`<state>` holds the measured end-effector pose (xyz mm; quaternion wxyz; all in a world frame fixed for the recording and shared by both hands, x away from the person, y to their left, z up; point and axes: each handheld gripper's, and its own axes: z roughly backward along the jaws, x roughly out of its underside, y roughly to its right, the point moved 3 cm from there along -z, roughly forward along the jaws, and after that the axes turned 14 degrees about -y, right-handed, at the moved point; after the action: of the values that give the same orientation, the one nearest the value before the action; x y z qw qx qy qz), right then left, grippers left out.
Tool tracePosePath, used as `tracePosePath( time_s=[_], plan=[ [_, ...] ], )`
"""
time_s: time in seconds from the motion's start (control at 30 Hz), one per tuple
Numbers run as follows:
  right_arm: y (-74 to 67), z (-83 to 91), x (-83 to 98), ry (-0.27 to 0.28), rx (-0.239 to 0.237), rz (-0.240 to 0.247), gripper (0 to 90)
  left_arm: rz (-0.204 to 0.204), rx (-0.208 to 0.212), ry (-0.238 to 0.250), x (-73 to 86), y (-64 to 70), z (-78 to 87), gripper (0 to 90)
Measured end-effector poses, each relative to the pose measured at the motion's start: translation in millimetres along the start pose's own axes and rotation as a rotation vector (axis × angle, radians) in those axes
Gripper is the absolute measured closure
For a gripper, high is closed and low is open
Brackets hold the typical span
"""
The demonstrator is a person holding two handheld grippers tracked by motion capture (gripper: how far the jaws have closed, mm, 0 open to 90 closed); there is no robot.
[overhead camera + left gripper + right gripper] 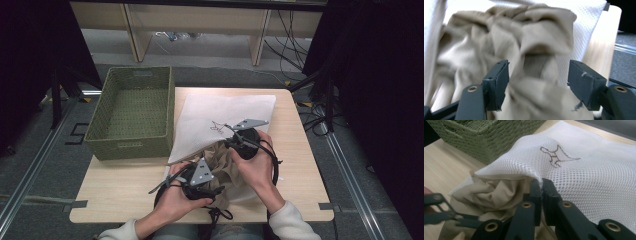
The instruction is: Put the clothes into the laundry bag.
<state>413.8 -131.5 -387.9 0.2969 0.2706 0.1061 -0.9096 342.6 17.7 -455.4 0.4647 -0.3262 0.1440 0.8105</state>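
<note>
A white mesh bag [220, 117] with a small embroidered figure lies on the wooden table [125, 195], its mouth facing the person. A crumpled beige cloth [222, 160] sits partly inside that mouth. My right gripper [235, 142] is shut on the upper edge of the bag's opening and holds it lifted; in the right gripper view the jaws [541, 187] pinch the mesh bag [586, 170] above the beige cloth [494, 195]. My left gripper [207, 186] is at the cloth's near side. In the left gripper view its jaws [537, 82] stand wide apart with the beige cloth [524, 50] bunched between them.
A green woven basket [131, 145] stands at the table's left, close beside the bag, and looks empty inside. Bare tabletop lies at the front left and along the right edge. Dark curtains and cables surround the table.
</note>
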Motion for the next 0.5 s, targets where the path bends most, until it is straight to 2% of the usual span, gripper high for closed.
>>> tracePosePath(
  time_s=[0.13,0.2,0.23,0.27,0.3,0.33,0.4,0.5],
  plan=[
    [1.1,-1.1,0.4,-0.003,0.008,0.012,88.2,0.023,-0.037,-0.035,19.2,-10.1,12.2,30.6],
    [0.5,-1.5,0.4,-0.008,0.005,-0.001,88.2,0.027,-0.053,-0.054,27.1,-12.8,12.2,28.6],
    [0.2,-1.9,0.7,-0.011,0.001,-0.007,88.2,0.025,-0.049,-0.069,32.3,-12.9,10.1,28.1],
    [1.3,-2.7,0.4,-0.009,0.004,0.009,88.2,0.026,-0.045,-0.082,36.0,-12.2,7.6,26.9],
    [0.7,-2.8,0.5,-0.011,0.005,-0.003,88.2,0.025,-0.045,-0.096,38.5,-11.6,5.6,26.2],
    [1.7,-3.6,0.5,-0.008,0.008,0.008,88.2,0.008,-0.039,-0.124,41.5,-11.5,2.9,26.0],
    [0.7,-3.7,0.7,-0.011,0.008,-0.003,88.2,0.004,-0.006,-0.143,45.2,-5.2,-8.0,25.6],
    [0.9,-3.8,0.8,-0.014,0.006,0.004,88.2,-0.008,-0.002,-0.156,45.1,-3.2,-13.6,25.7]
  ],
)
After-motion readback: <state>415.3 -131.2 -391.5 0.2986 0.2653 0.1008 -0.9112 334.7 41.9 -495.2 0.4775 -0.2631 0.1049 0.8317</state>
